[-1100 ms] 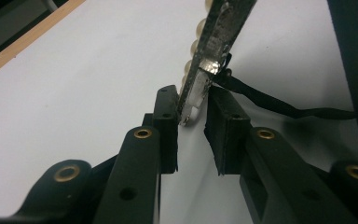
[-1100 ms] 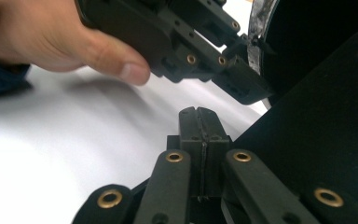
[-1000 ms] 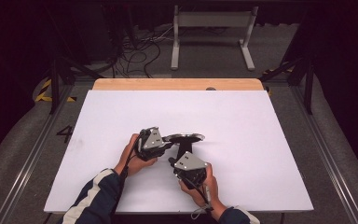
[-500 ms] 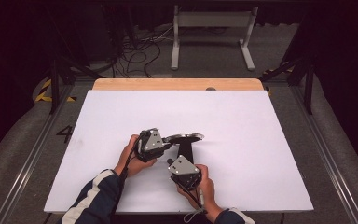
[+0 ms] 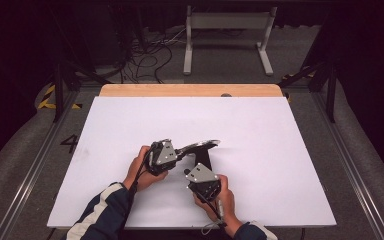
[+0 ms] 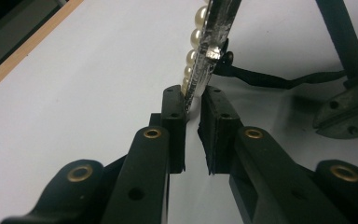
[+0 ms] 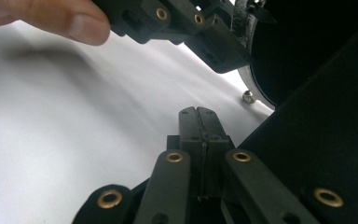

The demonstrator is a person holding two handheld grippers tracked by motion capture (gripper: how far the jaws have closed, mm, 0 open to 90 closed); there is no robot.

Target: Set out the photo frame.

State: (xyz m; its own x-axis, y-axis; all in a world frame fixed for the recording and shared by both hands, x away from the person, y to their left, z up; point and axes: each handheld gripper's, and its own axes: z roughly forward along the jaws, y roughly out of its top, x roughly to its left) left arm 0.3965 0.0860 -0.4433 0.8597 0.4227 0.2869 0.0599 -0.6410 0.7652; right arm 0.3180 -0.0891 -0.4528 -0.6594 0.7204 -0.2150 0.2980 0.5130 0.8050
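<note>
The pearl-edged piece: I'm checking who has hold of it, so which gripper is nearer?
Left. The left gripper has its jaws closed around the pearl-edged piece. The right gripper, jaws shut and empty, sits just beside it.

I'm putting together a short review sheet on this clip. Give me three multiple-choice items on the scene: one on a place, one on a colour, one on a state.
1. Where on the white table do the two grippers work?
A. near its front edge, by the person
B. at its far wooden edge
C. at its right corner

2. What colour are the beads along the pearl-edged piece?
A. red
B. cream white
C. green

3. How do the jaws of the right gripper stand?
A. wide open
B. pressed together with nothing between them
C. clamped on a cable

Answers:
1. A, the high view shows the left gripper and the right one low in the frame, close to the person's forearms.
2. B, the left gripper view shows pale pearls in a row.
3. B, the right gripper view shows the two pads meeting.
</note>
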